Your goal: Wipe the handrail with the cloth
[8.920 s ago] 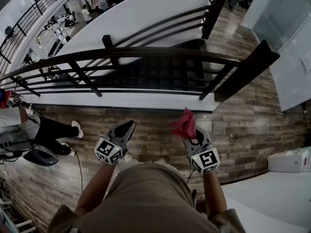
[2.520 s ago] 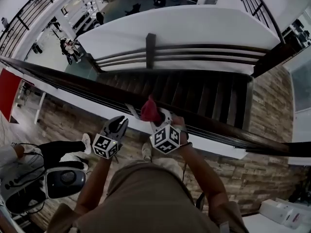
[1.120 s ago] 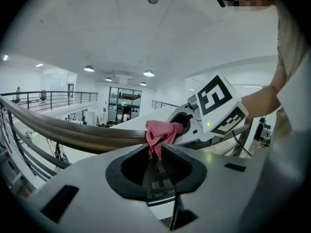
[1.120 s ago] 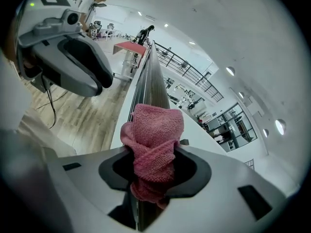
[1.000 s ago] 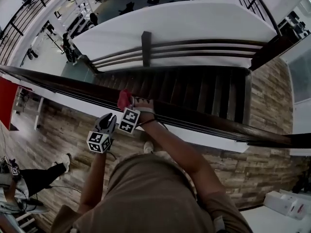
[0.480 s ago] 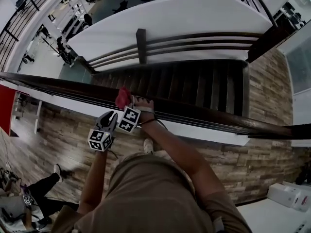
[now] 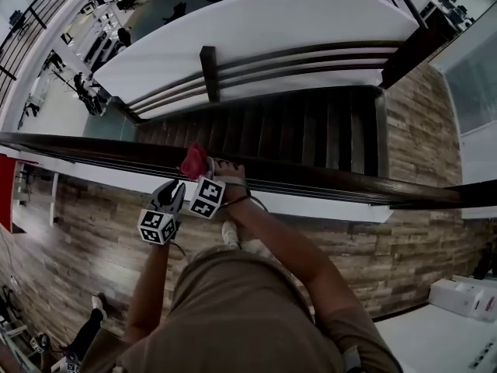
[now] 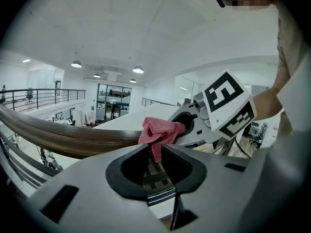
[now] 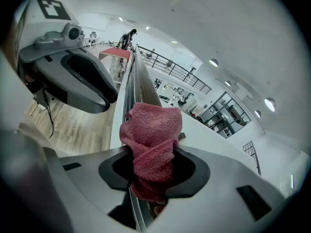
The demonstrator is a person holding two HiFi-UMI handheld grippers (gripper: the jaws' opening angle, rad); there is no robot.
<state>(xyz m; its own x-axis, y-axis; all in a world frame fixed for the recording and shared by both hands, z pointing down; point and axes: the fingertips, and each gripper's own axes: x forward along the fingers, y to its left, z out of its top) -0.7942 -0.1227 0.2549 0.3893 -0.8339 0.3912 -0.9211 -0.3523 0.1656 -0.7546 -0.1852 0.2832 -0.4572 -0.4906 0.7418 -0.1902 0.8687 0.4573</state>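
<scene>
1. Two grippers are at the rail. The right gripper (image 7: 202,171) has its jaws clamped on the bunched pink cloth (image 7: 194,160), which sits on top of the dark wooden handrail (image 7: 326,179). The left gripper (image 7: 172,195) hangs just beside it, jaws slightly apart with nothing in them.
2. For a good wipe, I judge the wad should press down on the rail's top and slide along its length in one steady line, with only fabric rubbing the wood and never the jaw tips. Because the wad is small, rolling the wrist would help it reach the rail's flanks.
3. Only the head view shows the rail's full run and the stairwell beneath it.
4. Only the right gripper view shows the cloth (image 9: 153,130) filling the jaws and the handrail (image 9: 141,76) running on ahead from under it.
5. The left gripper view gives the side-on look: the cloth (image 8: 160,130) has a loose tail drooping off the handrail (image 8: 63,137).
</scene>
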